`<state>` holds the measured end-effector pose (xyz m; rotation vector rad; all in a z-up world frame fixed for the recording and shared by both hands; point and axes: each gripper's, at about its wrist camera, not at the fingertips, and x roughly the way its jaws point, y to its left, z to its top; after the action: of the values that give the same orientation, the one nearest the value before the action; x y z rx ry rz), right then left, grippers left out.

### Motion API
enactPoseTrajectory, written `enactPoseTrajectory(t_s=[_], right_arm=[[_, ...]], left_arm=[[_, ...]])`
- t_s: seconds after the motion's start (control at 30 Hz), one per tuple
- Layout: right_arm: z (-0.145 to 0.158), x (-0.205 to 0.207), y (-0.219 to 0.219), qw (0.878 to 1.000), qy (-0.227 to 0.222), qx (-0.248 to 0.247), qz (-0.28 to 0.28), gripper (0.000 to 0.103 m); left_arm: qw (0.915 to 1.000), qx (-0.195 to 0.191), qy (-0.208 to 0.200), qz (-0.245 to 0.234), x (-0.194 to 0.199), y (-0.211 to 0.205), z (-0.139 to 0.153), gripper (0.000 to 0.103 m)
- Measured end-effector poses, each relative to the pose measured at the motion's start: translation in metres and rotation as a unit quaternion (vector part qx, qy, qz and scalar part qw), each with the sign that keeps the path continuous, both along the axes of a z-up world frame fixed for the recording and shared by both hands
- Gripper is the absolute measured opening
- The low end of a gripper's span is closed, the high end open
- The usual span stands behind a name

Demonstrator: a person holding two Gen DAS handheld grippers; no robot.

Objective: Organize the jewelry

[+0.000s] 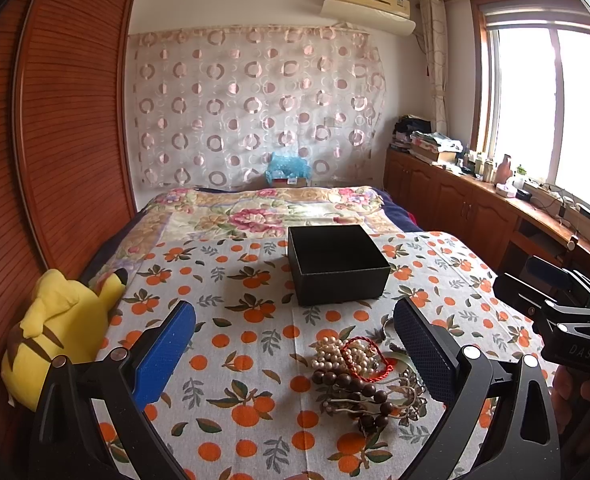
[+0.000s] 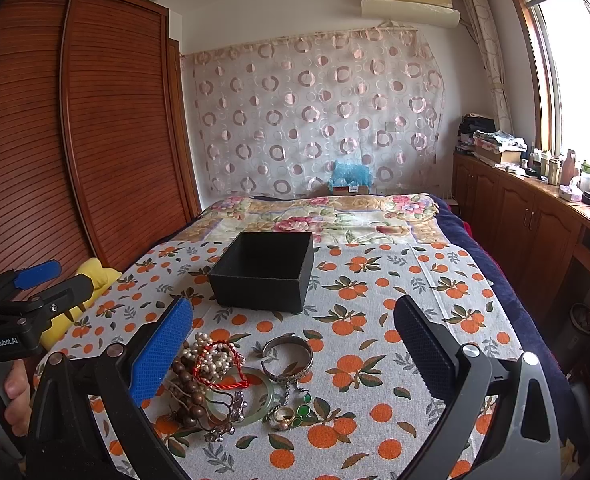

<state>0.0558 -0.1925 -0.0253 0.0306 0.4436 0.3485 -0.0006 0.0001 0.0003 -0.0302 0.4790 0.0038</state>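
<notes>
Both grippers hang with fingers spread wide, holding nothing — the left gripper [image 1: 295,344] and the right gripper [image 2: 293,346]. The jewelry [image 2: 231,384] lies in a tangled heap on the cloth [image 2: 375,280], with the empty black box [image 2: 263,276] at its 12 o'clock. The likely trouble: a pinch on the red cord [image 2: 223,364] drags the pearls [image 1: 335,354] and wooden beads [image 1: 351,388] along — or scatters them.

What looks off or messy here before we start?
The jewelry pile is heaped and tangled on the orange-print cloth: a red cord loops over the pearls and brown beads. The black box behind it looks empty. Left gripper and right gripper are open, holding nothing.
</notes>
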Motion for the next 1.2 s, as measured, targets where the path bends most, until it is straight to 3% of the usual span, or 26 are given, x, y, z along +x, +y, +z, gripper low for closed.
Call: enactPoseTrajectory(t_s=[0.67,1.2], right_arm=[[0.0,0.0,0.0,1.0,0.003,0.0,0.0,0.101],[-0.022,0.011,-0.007,1.0,0.024,0.005,0.008,0.101]], left_arm=[[1.0,-0.001,0.002,0.0,0.001,0.0,0.0,0.096],[0.9988,-0.002,0.048,-0.003,0.017,0.003,-0.026,0.096]])
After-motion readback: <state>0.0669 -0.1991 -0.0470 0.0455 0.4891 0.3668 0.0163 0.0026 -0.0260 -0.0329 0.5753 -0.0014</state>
